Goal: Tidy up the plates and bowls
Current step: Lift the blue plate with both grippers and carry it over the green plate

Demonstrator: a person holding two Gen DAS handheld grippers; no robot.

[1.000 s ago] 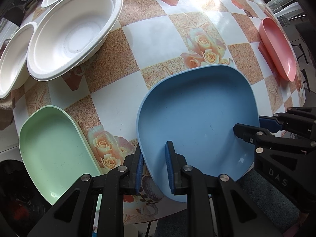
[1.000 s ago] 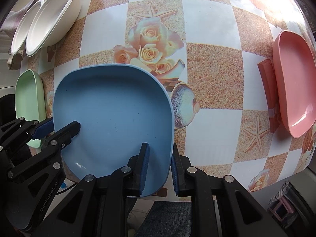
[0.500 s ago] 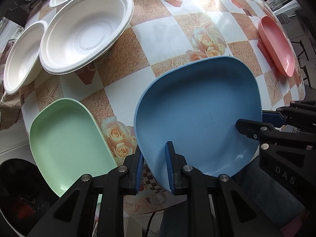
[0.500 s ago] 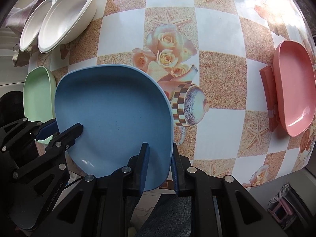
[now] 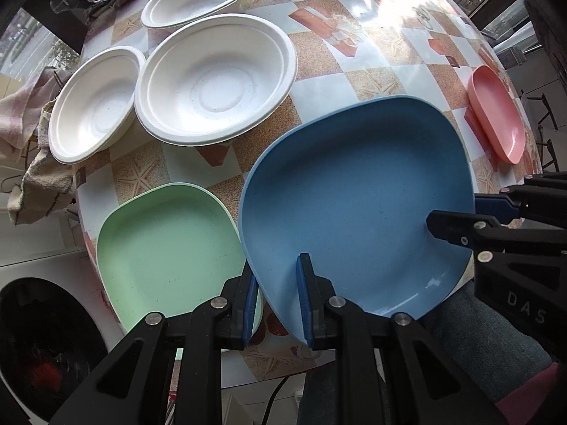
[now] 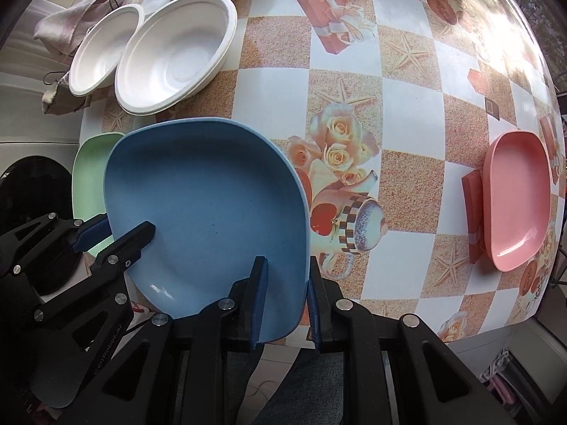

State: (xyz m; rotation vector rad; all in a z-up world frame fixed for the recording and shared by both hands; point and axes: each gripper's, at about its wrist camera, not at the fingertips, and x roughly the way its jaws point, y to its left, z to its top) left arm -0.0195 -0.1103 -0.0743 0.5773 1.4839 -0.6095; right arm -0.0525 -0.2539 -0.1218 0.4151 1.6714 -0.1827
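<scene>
Left tool and right tool each pinch the near rim of the blue plate, held above the bench. Its left edge overlaps the green plate. Pink plate sits well apart, right.

In the left wrist view, the white letters "DAS" can be read on the black body of the right gripper, at the right side of the picture; the word seems to go on past the edge, so only these three letters are sure.

In the right wrist view, the pale word "CenRobotAI" stands along the black body of the left gripper, at the lower left of the picture. The letters are small and tilted, so the spelling is not fully sure.

No other text, number or label can be read.
</scene>
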